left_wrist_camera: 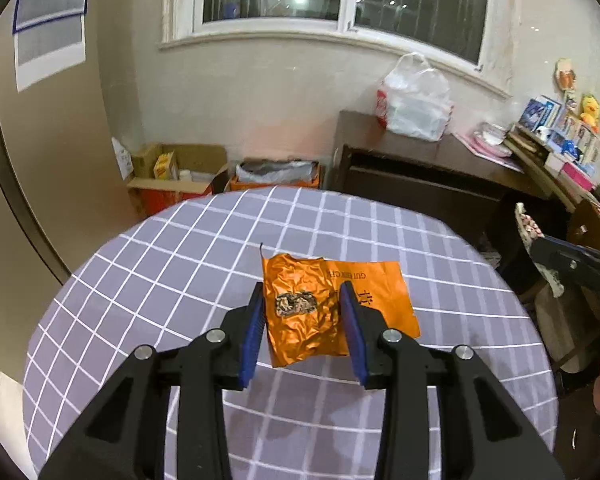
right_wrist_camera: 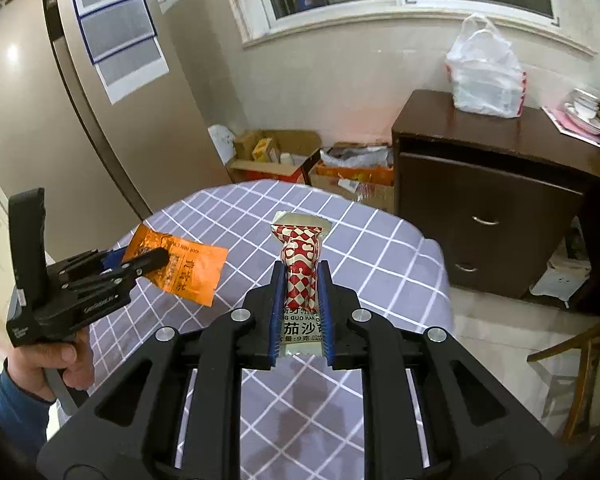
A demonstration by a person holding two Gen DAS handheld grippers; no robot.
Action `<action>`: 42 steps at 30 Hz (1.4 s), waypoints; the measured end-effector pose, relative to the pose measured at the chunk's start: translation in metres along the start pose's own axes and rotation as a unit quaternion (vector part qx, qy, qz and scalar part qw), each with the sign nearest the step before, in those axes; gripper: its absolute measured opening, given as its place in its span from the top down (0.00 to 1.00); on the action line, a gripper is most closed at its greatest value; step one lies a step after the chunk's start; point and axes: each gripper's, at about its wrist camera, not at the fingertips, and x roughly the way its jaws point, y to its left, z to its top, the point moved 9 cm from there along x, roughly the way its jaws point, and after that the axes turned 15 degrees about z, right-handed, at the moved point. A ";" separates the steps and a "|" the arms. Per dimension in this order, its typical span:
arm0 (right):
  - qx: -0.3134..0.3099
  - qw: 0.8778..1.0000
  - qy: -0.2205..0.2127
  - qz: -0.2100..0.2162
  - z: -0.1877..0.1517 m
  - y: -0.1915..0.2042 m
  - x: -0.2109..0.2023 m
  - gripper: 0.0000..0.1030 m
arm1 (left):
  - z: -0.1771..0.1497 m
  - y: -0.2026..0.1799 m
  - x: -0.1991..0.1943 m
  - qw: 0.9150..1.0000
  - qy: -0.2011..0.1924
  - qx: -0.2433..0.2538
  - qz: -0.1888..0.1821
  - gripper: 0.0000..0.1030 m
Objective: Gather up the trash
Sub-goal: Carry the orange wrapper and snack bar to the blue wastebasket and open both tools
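Observation:
An orange foil wrapper (left_wrist_camera: 324,304), crumpled and torn open, sits between the blue pads of my left gripper (left_wrist_camera: 302,294), which is shut on it and holds it above the table. In the right wrist view the same wrapper (right_wrist_camera: 180,268) sticks out of the left gripper (right_wrist_camera: 140,262) at the left. My right gripper (right_wrist_camera: 302,276) is shut on a red-and-white checked sauce packet (right_wrist_camera: 300,264) and holds it upright above the table.
A round table with a purple grid cloth (left_wrist_camera: 180,264) lies below both grippers. Behind it stand cardboard boxes (left_wrist_camera: 172,176) and a lined bin box (left_wrist_camera: 276,174) on the floor. A dark wooden cabinet (right_wrist_camera: 488,200) with a white plastic bag (right_wrist_camera: 484,76) is at the right.

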 end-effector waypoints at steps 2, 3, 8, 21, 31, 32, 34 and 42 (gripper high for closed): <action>0.000 1.000 -0.011 -0.002 0.002 -0.001 -0.014 0.84 | 0.004 -0.008 -0.014 1.000 -0.009 0.001 -0.005 0.65; 0.001 1.000 -0.016 -0.002 0.002 -0.001 -0.021 0.84 | 0.006 -0.012 -0.021 1.000 -0.014 0.002 -0.007 0.65; 0.007 0.999 -0.044 -0.003 0.005 -0.006 -0.055 0.84 | 0.012 -0.038 -0.054 0.999 -0.038 0.016 -0.026 0.65; 0.066 0.990 -0.107 -0.063 -0.012 -0.080 -0.160 0.84 | 0.013 -0.158 -0.104 0.989 -0.066 0.086 -0.099 0.65; 0.145 0.974 -0.126 -0.120 -0.058 -0.159 -0.217 0.84 | -0.006 -0.263 -0.114 0.975 -0.062 0.155 -0.149 0.65; 0.153 0.972 -0.125 -0.124 -0.064 -0.167 -0.221 0.84 | -0.010 -0.277 -0.113 0.972 -0.058 0.166 -0.154 0.65; 0.166 0.970 -0.123 -0.130 -0.073 -0.179 -0.225 0.84 | -0.016 -0.295 -0.110 0.970 -0.052 0.178 -0.158 0.65; 0.226 0.958 -0.108 -0.143 -0.120 -0.228 -0.229 0.84 | -0.063 -0.370 -0.080 0.955 -0.003 0.246 -0.165 0.65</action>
